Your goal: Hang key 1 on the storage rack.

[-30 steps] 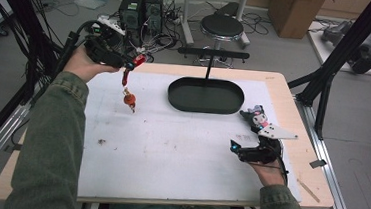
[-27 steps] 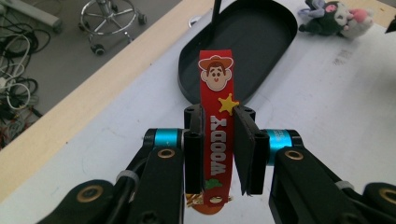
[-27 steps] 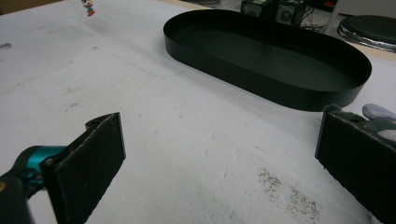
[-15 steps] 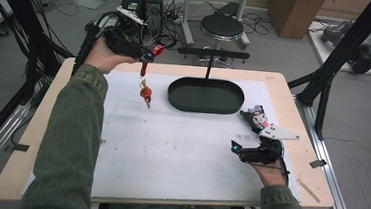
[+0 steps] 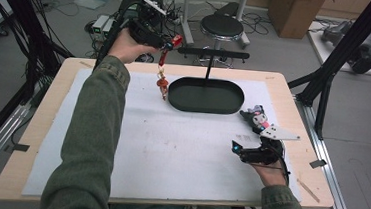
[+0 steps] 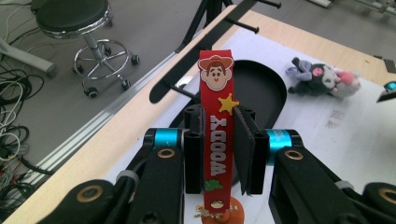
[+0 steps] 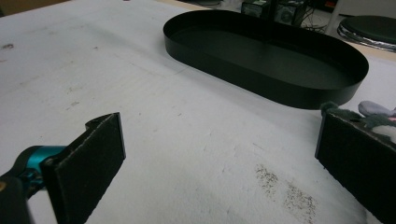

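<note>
sleeves: olive-green jacket cloth on both forearms, with ribbed cuffs at the wrists.
left gripper (image 6: pixel 219 154): black body with two flat black jaws, and bright blue metal collars at the jaw roots (one on each side).
links: glossy black arms with brass-coloured rivets at the pivots.
right gripper (image 7: pixel 219 158): two black pads with rough, worn-looking edges; a teal-blue collar beside the left pad.
top plate: a grey three-cornered plate on the right gripper in the high view.
cables: black leads trail from each gripper.
lights: a small blue-green glow on the right gripper's body.

Left tool (image 5: pixel 171 42) clamped, right tool (image 5: pixel 234 147) agape
</note>
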A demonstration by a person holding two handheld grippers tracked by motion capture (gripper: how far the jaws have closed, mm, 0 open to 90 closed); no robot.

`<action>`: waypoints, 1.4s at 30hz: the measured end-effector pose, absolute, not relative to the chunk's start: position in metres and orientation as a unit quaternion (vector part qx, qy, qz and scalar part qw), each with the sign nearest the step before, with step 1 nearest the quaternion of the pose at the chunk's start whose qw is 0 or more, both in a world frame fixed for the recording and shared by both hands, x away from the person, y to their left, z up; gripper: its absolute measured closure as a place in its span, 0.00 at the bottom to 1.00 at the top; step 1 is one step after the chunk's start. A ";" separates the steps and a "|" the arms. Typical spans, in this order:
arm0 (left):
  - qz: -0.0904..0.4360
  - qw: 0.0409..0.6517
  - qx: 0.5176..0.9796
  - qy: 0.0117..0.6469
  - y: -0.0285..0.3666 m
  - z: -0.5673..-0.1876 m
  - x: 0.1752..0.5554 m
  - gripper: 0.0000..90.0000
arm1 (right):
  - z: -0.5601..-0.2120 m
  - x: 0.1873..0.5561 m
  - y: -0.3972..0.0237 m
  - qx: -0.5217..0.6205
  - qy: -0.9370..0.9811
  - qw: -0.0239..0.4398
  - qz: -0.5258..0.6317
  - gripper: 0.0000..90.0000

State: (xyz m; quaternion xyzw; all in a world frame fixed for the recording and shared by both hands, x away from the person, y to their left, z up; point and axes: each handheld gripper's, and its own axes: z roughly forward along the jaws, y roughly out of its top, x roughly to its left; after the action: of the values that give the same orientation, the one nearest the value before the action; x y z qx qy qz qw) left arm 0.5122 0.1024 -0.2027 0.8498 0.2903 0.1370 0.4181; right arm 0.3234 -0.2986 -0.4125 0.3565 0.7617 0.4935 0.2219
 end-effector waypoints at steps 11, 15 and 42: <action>0.148 0.441 0.835 0.294 0.080 -0.195 0.531 0.83 | -0.413 0.324 -0.300 0.359 0.761 0.217 0.495 0.01; 0.159 0.431 0.834 0.306 0.073 -0.189 0.536 0.83 | -0.413 0.325 -0.301 0.359 0.761 0.216 0.495 0.01; 0.171 0.414 0.834 0.321 0.032 -0.211 0.564 0.83 | -0.413 0.308 -0.325 0.391 0.736 0.244 0.496 0.01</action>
State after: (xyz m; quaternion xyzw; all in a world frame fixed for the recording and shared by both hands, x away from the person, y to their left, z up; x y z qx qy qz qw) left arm 0.5644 0.0318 -0.2113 0.8345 0.3206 0.1708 0.4144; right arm 0.3083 -0.3252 -0.4130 0.3914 0.7362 0.4955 0.2436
